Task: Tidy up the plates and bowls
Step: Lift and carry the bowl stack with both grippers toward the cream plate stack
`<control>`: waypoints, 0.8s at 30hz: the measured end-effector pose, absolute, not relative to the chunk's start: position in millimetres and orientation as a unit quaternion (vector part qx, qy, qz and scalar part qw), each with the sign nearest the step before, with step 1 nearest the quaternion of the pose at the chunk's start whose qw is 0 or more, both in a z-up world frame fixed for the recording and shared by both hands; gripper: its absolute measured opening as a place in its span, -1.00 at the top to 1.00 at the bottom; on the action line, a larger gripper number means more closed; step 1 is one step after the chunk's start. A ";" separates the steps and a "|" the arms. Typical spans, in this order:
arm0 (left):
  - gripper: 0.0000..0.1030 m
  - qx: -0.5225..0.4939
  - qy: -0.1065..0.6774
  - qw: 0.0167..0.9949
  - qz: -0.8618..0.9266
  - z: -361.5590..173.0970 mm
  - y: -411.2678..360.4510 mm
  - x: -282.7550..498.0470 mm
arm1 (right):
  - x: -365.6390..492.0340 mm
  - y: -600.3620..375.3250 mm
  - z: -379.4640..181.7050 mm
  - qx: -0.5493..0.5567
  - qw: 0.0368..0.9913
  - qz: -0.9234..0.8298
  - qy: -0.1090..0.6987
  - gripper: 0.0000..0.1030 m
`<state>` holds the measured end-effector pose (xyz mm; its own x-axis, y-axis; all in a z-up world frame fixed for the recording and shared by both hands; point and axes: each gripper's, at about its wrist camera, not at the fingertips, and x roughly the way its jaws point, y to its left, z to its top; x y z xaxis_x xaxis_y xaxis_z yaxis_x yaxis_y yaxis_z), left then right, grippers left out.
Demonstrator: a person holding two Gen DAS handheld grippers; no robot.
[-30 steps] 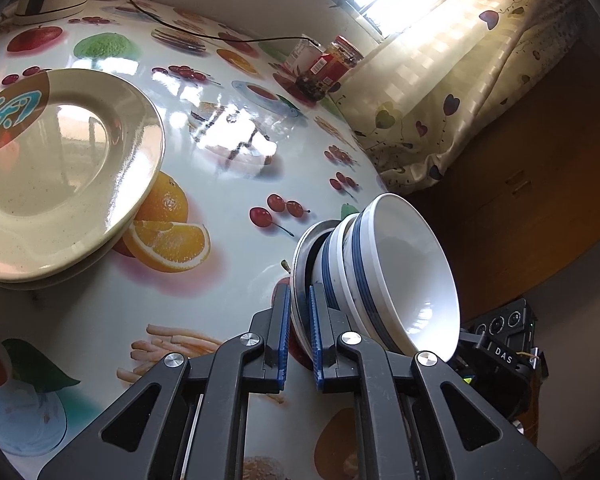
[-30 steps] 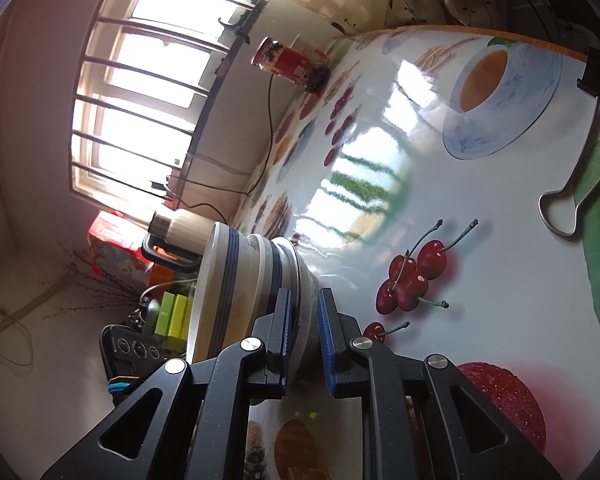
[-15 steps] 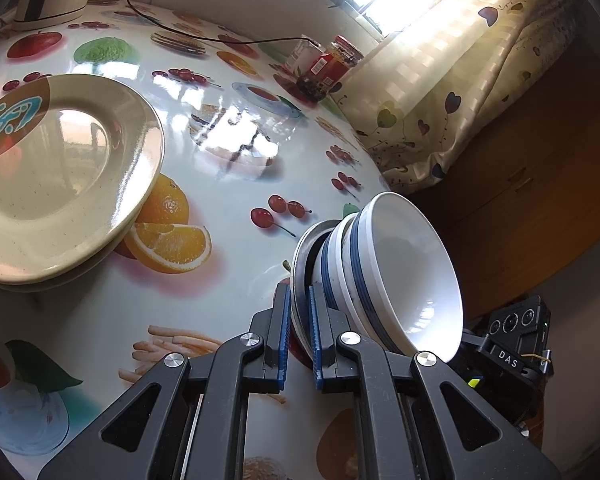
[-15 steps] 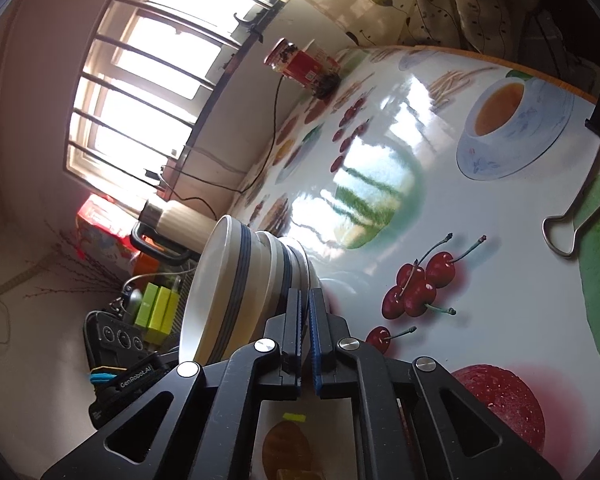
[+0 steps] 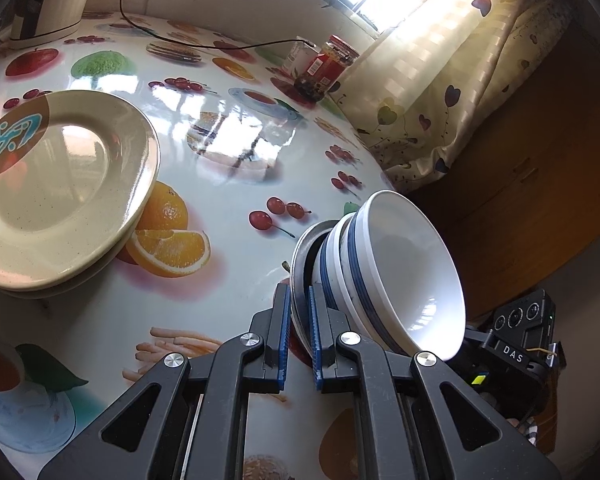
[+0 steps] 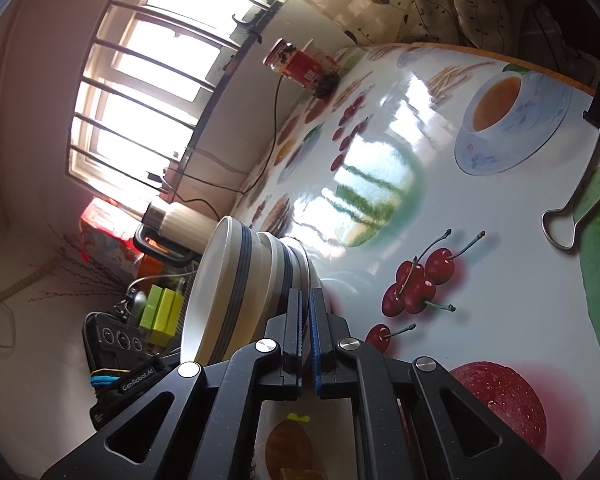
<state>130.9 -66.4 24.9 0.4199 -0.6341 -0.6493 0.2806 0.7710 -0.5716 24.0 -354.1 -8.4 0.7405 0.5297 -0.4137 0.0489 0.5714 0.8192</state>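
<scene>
Fruit-printed worktop point(image 5: 228, 200) fills both views. Left tool point(image 5: 298, 334) and right tool point(image 6: 305, 338), lower centre, both clamp the nested bowls' point(image 5: 396, 276) bottom rim

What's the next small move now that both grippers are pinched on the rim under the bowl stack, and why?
Probably a slow, joint lift. The left gripper and the right gripper are both shut on the metal plate under the nested blue-banded bowls, gripping opposite sides. The stack looks tilted, so raising both together should keep it from sliding. The cream plates look like the likely destination.
</scene>
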 end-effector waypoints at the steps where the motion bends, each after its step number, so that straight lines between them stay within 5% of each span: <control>1: 0.85 -0.192 0.460 0.821 -0.279 25.7 -67.1 129.9 | 24.0 -354.6 -8.9 0.440 0.822 0.146 0.330 0.90; 24: 0.85 -0.174 0.441 0.839 -0.265 43.8 -61.7 122.0 | 33.5 -344.2 9.4 0.422 0.830 0.158 0.327 0.89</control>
<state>122.0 -61.7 43.8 0.4696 -0.5990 -0.6486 0.2925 0.7987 -0.5259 33.5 -344.2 9.4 0.7357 0.5393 -0.4098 0.0133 0.5934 0.8048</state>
